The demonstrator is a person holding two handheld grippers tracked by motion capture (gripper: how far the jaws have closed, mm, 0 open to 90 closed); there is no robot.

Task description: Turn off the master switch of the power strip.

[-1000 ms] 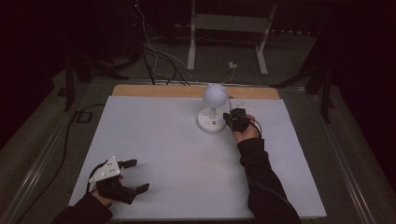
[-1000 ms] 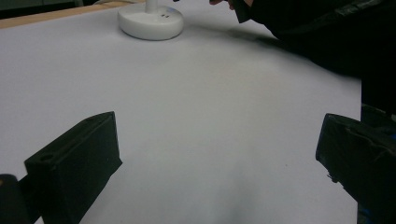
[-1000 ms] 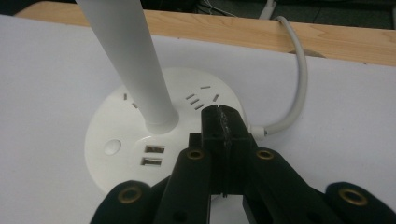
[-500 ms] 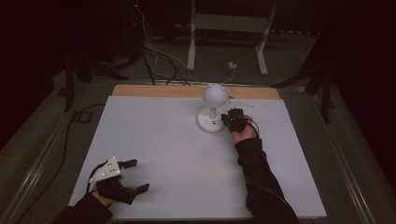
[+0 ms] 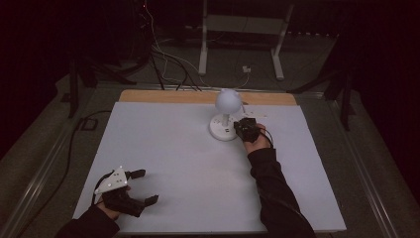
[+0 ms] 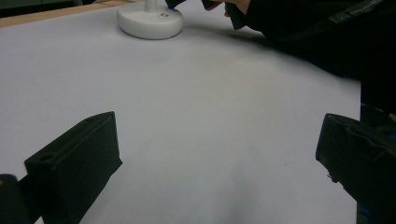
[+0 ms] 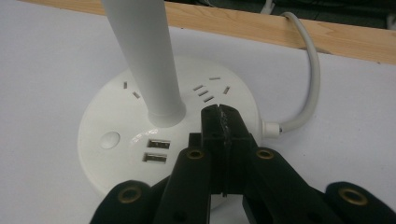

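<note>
Right gripper view, tongs: the right gripper (image 7: 219, 114) has its two black jaws clenched flat together with nothing between them; the tips sit over the top of the lamp base (image 7: 116, 116), just beside the foot of the stem.
Right gripper in the high view: the right gripper (image 5: 241, 128) lies at the right side of the lamp, the hand (image 5: 257, 144) and dark sleeve (image 5: 277, 198) running back toward the near edge.
Left gripper view, tongs: the left gripper (image 6: 219, 154) is released, its jaws standing wide apart with only bare table surface between them.
Left gripper in the high view: the left gripper (image 5: 143, 187) rests near the front left corner of the table, well apart from the lamp, with a grey three-cornered plate on top.
Lamp, looks: a white desk lamp (image 5: 225, 116) with a round flat base, a slim upright stem (image 7: 144, 60) and a ball-shaped head (image 5: 228, 100).
Lamp base, details: two USB ports (image 7: 156, 151) stacked at the front, a round button (image 7: 109, 140) to their left, several small socket slots around the stem.
Lamp cord: a white cable (image 7: 313, 79) leaves the base on its right side and curves up toward the table's far edge.
Lamp, place: toward the far side of the white table (image 5: 173, 163), a little right of centre, near the bare wooden strip (image 5: 163, 96).
</note>
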